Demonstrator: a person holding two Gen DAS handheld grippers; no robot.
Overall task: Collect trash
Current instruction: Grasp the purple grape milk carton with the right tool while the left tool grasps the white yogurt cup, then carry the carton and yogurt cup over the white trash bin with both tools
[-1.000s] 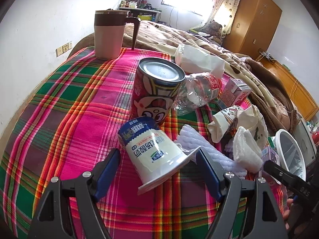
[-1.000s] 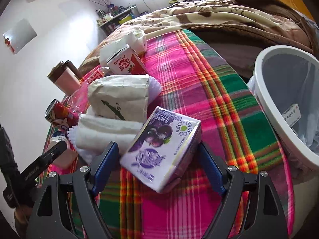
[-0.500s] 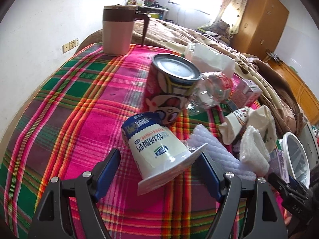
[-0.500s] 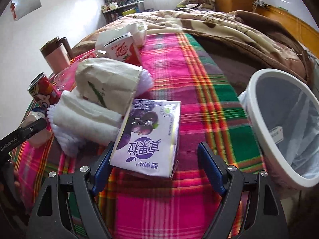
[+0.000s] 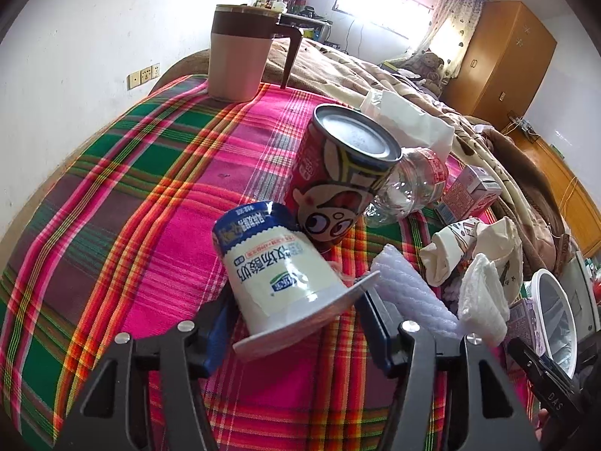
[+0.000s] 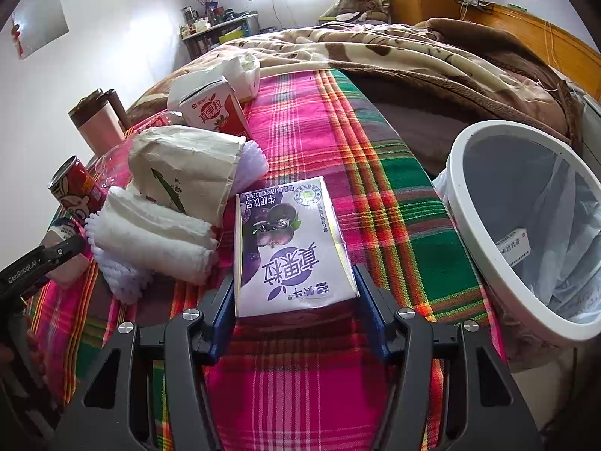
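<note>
1. The left wrist view sits just behind the left gripper [image 5: 296,323], looking forward and steeply down along its fingers across the plaid-covered surface [image 5: 124,203], very near a yogurt cup [image 5: 278,270], with a window [image 5: 379,3] far ahead.
2. The right wrist view sits just behind the right gripper [image 6: 295,304], angled down likewise, close over a purple carton [image 6: 289,248], with a white bin [image 6: 488,233] at its right edge.
3. Both views share the red can [image 5: 338,180] [image 6: 75,188], the mug [image 5: 236,60] [image 6: 97,120], the paper heap, the bin [image 5: 556,323] and the bed beyond.
4. Each view catches the other gripper at its edge.
</note>
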